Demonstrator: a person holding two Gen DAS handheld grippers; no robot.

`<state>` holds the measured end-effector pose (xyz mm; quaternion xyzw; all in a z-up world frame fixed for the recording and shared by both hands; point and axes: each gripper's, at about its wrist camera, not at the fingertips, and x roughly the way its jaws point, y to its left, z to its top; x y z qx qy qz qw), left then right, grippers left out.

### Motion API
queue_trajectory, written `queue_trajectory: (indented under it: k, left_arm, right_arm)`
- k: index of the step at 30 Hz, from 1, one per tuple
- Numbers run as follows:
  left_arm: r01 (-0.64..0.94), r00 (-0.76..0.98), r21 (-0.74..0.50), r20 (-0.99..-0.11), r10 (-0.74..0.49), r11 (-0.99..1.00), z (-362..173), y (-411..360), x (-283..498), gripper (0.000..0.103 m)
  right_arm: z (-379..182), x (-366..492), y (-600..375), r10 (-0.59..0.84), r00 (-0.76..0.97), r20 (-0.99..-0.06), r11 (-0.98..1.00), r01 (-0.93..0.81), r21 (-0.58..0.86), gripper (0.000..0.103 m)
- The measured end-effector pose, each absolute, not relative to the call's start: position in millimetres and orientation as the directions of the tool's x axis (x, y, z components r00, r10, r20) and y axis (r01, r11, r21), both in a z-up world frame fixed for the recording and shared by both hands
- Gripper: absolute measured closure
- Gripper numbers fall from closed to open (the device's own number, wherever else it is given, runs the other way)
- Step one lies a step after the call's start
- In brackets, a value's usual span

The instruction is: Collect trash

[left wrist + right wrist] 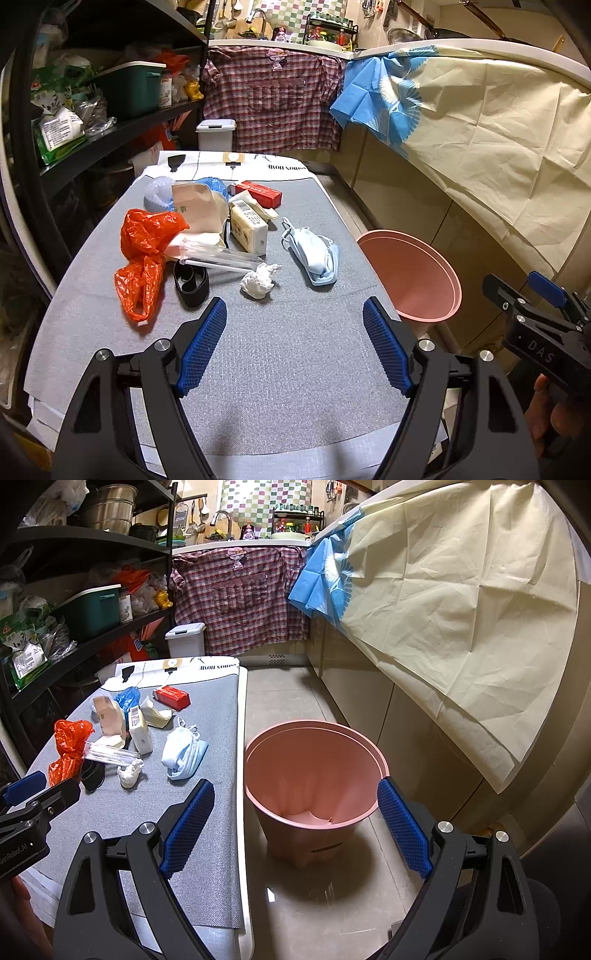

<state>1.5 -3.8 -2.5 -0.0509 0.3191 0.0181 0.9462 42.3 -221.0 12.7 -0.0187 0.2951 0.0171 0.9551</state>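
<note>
both tongs, left tongs (295,347) and right tongs (295,827), spread and empty, trash pile incl. crumpled tissue (258,281) and face masks (314,254) untouched on worktop (295,387), pink bin (314,771) on floor to its right; step: first pick; next likely needs closing on the near tissue.

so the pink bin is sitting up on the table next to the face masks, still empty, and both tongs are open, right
Not quite: the pink bin stands on the floor beside the table, not on it, as the right wrist view shows. The rest holds: it is empty, the face masks lie near that table edge, and both left tongs and right tongs are open.
</note>
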Motion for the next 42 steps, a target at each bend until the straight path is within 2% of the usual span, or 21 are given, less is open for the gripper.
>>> queue_trajectory:
  k: [15,20,21,24,31,38,42]
  left_arm:
    - [-0.059,0.787,-0.093,-0.616,-0.011,0.994,-4,-7,3,0.029]
    - [-0.049,0.807,-0.074,-0.590,-0.004,0.996,-5,-10,2,0.029]
    - [-0.049,0.819,-0.073,-0.573,-0.001,0.996,-4,-10,1,0.030]
    - [-0.064,0.800,-0.085,-0.600,0.001,0.994,-6,-5,5,0.035]
    - [-0.138,0.709,-0.113,-0.705,0.018,0.984,-15,21,19,0.042]
    - [-0.241,0.751,-0.102,-0.649,0.119,0.965,-18,56,24,0.048]
    - [-0.300,0.752,-0.110,-0.639,0.164,0.948,-23,77,29,0.048]
  right_arm:
    - [13,43,-221,0.023,0.824,-0.566,0.999,-0.045,-0.025,0.015]
    - [11,47,-221,0.027,0.819,-0.573,0.999,-0.047,-0.020,0.019]
    - [11,49,-220,0.029,0.817,-0.576,0.999,-0.048,-0.018,0.020]
    - [10,52,-218,0.043,0.813,-0.580,0.998,-0.057,-0.004,0.022]
    - [7,64,-198,0.126,0.799,-0.588,0.991,-0.127,0.039,0.033]
    - [-2,85,-156,0.225,0.758,-0.613,0.972,-0.217,0.088,0.053]
    - [-10,98,-133,0.262,0.732,-0.629,0.963,-0.238,0.123,0.054]
